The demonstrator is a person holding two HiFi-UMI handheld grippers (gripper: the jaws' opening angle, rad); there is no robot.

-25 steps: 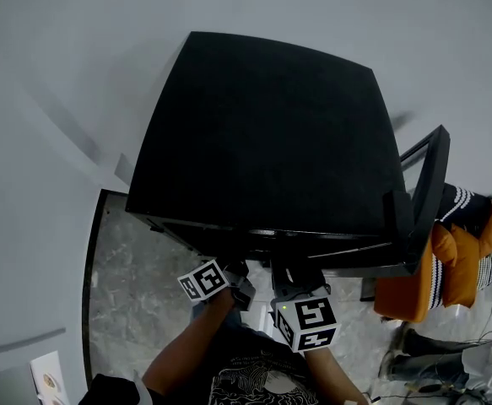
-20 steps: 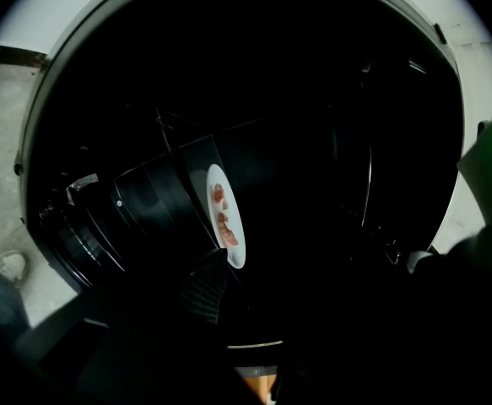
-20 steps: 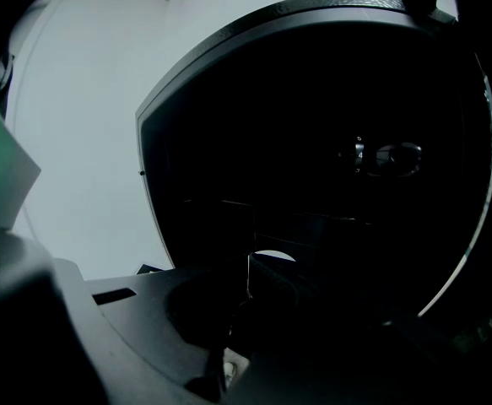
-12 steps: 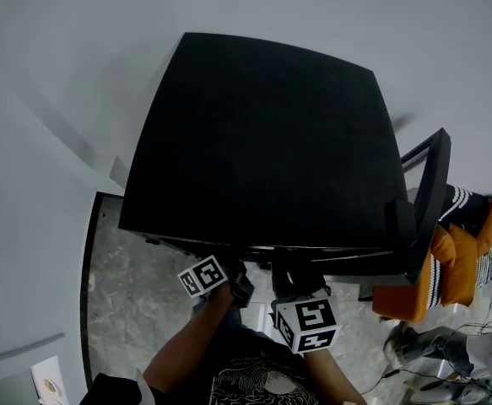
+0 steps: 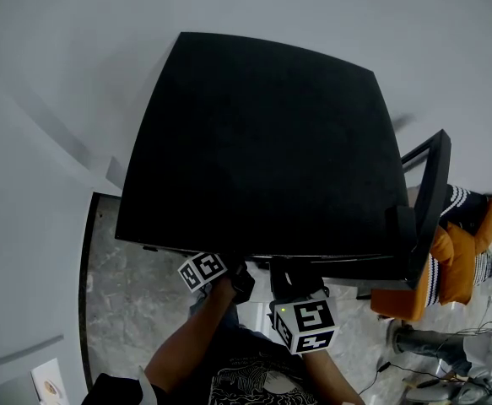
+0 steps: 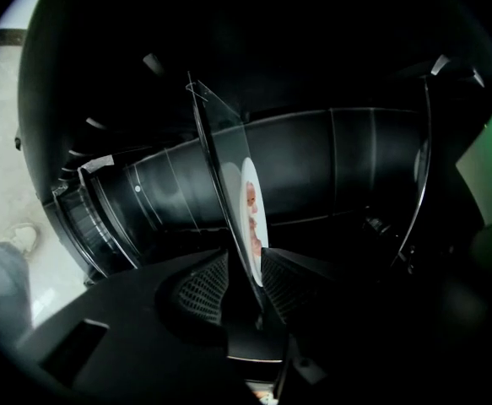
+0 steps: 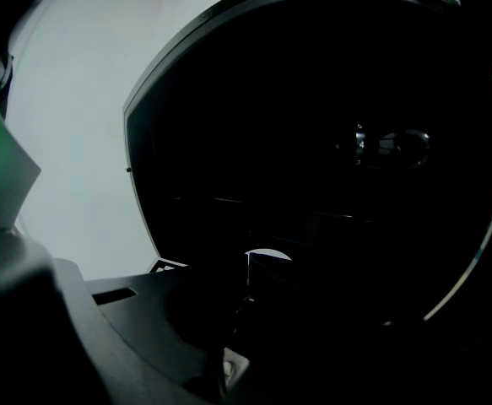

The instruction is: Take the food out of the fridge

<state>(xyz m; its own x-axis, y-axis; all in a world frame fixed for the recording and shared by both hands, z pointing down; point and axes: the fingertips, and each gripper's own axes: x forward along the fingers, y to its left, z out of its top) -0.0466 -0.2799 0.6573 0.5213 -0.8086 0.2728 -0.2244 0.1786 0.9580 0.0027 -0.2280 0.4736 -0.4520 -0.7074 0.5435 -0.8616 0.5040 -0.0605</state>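
My left gripper (image 6: 246, 267) is released, jaws wide around the near rim of the plate (image 6: 251, 209). On my right gripper (image 7: 246, 289) it is too dark to tell

Grey wall (image 5: 51, 99); grey marbled floor (image 5: 123, 310); orange cushions (image 5: 452, 264) at right.

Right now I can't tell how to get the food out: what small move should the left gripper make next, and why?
Probably close the left gripper on the white plate: its jaws stand apart with the plate's rim edge-on between them, unpressed, inside the fridge.
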